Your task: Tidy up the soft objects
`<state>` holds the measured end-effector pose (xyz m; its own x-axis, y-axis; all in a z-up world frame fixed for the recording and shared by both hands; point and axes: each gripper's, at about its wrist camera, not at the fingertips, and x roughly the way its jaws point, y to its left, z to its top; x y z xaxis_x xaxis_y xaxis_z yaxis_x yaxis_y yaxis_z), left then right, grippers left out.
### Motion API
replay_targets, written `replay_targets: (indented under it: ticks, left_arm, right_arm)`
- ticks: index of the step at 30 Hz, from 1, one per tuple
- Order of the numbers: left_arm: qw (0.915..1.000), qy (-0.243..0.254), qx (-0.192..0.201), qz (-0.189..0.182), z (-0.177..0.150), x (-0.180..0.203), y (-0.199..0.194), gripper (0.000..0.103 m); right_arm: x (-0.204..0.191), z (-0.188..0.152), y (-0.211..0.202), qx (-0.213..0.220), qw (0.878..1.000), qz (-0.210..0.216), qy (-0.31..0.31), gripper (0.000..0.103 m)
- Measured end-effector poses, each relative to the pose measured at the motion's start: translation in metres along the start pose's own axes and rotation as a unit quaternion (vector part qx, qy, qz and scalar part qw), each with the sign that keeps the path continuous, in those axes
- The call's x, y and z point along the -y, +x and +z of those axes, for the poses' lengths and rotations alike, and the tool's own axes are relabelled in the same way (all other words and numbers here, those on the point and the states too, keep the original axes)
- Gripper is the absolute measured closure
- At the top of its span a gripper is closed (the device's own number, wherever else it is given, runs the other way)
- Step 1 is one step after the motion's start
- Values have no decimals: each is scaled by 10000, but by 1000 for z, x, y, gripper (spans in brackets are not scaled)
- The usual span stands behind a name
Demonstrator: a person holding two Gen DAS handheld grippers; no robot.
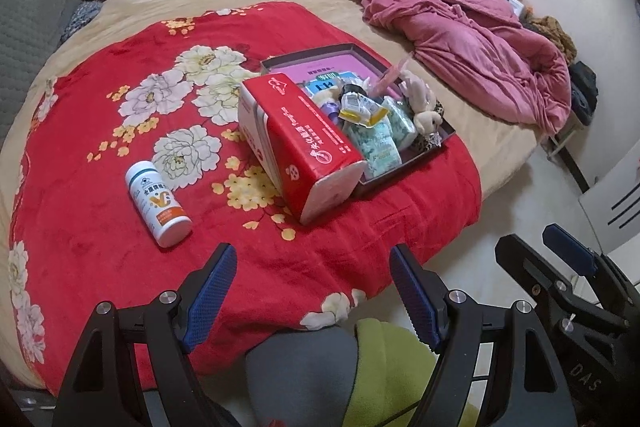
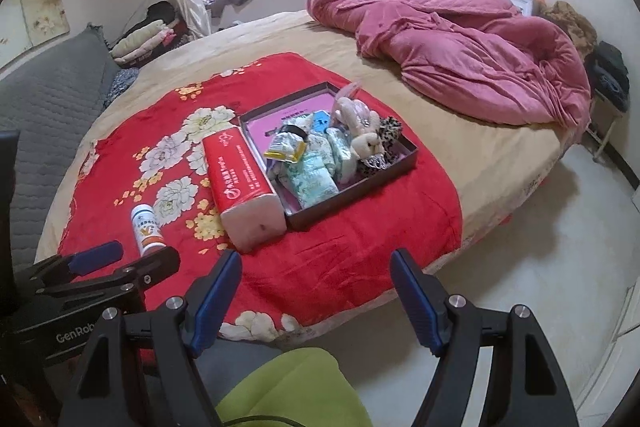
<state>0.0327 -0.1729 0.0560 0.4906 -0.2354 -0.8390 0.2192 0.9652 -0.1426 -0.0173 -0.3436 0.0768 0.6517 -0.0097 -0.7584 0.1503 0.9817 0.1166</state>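
Observation:
A dark shallow box [image 1: 400, 174] [image 2: 348, 203] sits on a red flowered blanket [image 1: 100, 227] [image 2: 360, 247]. It holds pale tissue packs [image 1: 376, 143] [image 2: 312, 179], small plush toys [image 1: 424, 107] [image 2: 364, 139], a leopard-print scrunchie and snack packets. A red tissue pack [image 1: 300, 143] [image 2: 240, 179] leans against the box's left side. A white bottle [image 1: 158, 199] [image 2: 146, 227] lies to its left. My left gripper [image 1: 312, 287] [image 2: 128, 259] hovers open over the blanket's near edge, short of the bottle. My right gripper [image 2: 316, 291] [image 1: 536, 247] is open beside it, with nothing between its fingers.
A crumpled pink quilt [image 1: 460, 19] [image 2: 460, 39] covers the far right of the bed. A grey padded headboard [image 2: 48, 107] runs along the left. Folded clothes lie at the far left corner. Pale floor [image 2: 540, 267] lies to the right. A person's green and grey clothing [image 1: 376, 367] shows below the grippers.

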Motion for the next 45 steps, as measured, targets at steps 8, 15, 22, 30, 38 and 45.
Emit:
replay_targets:
  ticks: [8, 15, 22, 30, 38, 45]
  left_arm:
    - [9999, 17, -68, 85, 0, 0, 6, 23]
    - [9998, 15, -158, 126, -2, -1, 12, 23]
    - [9996, 25, -203, 171, -3, 0, 15, 23]
    - [9996, -11, -188, 222, -2, -4, 13, 23]
    - [9995, 2, -173, 245, -2, -4, 11, 23]
    - [9996, 21, -173, 233, -1, -4, 11, 23]
  right_arm:
    - [8, -2, 5, -80, 9999, -11, 110, 27]
    - [6, -2, 5, -54, 9999, -52, 84, 27]
    - [4, -3, 7, -85, 9999, -32, 73, 27]
    - [1, -4, 8, -111, 9999, -26, 26, 27]
    - [-2, -4, 8, -105, 9999, -26, -25, 27]
    - [-5, -4, 9, -105, 9999, -23, -52, 27]
